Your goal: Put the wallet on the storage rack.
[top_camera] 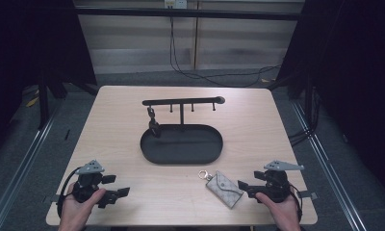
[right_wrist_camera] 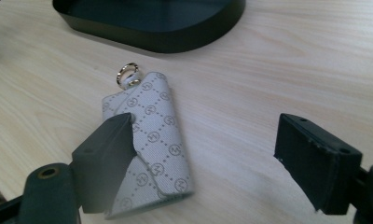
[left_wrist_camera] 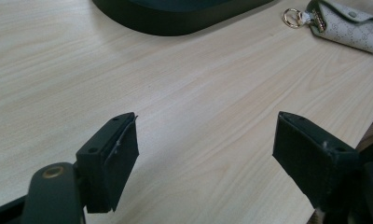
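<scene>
A pale wooden table [top_camera: 109, 125] is seen from above, with a person's two hands entering at the near edge, each holding a two-jaw gripper. At the near right of the table lies a small grey patterned key pouch [top_camera: 224, 188] with a metal ring [top_camera: 203, 174] at one end. The pouch's long axis runs on a slant in the high view — ring end toward 10 o'clock, plain end toward 4 o'clock. The right gripper [top_camera: 242, 186] is held just beside the plain end, its jaws spread wide and nothing between them; the pouch lies at roughly 9 o'clock from it. In the right gripper view the pouch [right_wrist_camera: 152, 140] is seen low and left, partly behind the left-hand jaw, with the ring [right_wrist_camera: 128, 74] pointing away toward 11 o'clock, so the pouch is off-centre in the open gap. The left gripper [top_camera: 116, 186] is held at the near left, well apart from the pouch, also spread wide and empty; in its own view the pouch [left_wrist_camera: 348, 25] appears far off at 1 o'clock. Beyond the pouch, mid-table, stands a black oval tray [top_camera: 181, 155] with a T-shaped hanger bar [top_camera: 183, 101], from which a dark item [top_camera: 153, 122] hangs at the left. The right gripper is judged the nearer one — a small shift toward 9 o'clock would be needed to straddle the pouch.
</scene>
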The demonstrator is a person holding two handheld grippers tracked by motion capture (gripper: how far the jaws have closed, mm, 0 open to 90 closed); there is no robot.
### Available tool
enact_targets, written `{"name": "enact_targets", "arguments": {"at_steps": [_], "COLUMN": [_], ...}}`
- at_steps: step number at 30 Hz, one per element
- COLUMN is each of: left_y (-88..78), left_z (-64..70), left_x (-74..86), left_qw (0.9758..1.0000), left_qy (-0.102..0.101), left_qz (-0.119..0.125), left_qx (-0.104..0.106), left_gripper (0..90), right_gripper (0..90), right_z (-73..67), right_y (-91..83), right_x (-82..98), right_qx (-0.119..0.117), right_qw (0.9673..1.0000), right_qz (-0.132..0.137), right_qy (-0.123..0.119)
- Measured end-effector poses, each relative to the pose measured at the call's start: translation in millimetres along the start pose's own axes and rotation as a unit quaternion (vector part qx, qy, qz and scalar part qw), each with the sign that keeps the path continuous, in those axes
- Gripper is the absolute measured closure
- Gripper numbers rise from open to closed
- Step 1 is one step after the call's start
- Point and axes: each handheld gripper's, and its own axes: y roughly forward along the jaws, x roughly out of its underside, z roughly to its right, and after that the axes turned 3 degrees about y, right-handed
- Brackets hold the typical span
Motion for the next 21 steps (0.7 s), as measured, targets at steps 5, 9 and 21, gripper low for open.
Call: {"name": "enact_targets", "arguments": {"at_steps": [5,9,21], "left_y": [-2.0,-1.8,-0.7], "left_z": [6.2,6.7,10.0], "left_x": [3.6,7.4,11.1], "left_qw": [0.9997,0.9993,0.9997], "left_qy": [0.007,0.021,0.009], "left_qz": [0.022,0.017,0.018], "left_qx": [0.012,0.026,0.013], "left_gripper": [22.0,22.0,23.3], "right_gripper": [22.0,19.0,29.7], "right_z": [-9.2,-18.4,-29.8], "right_y": [2.1,10.0,33.6], "right_x": [-11.3,-23.2,-33.1], "right_qx": [-0.004,-0.014,-0.039], "right_qw": [0.9999,0.9993,0.997], "right_qz": [-0.005,-0.024,-0.061], "right_qy": [-0.012,-0.024,-0.029]}}
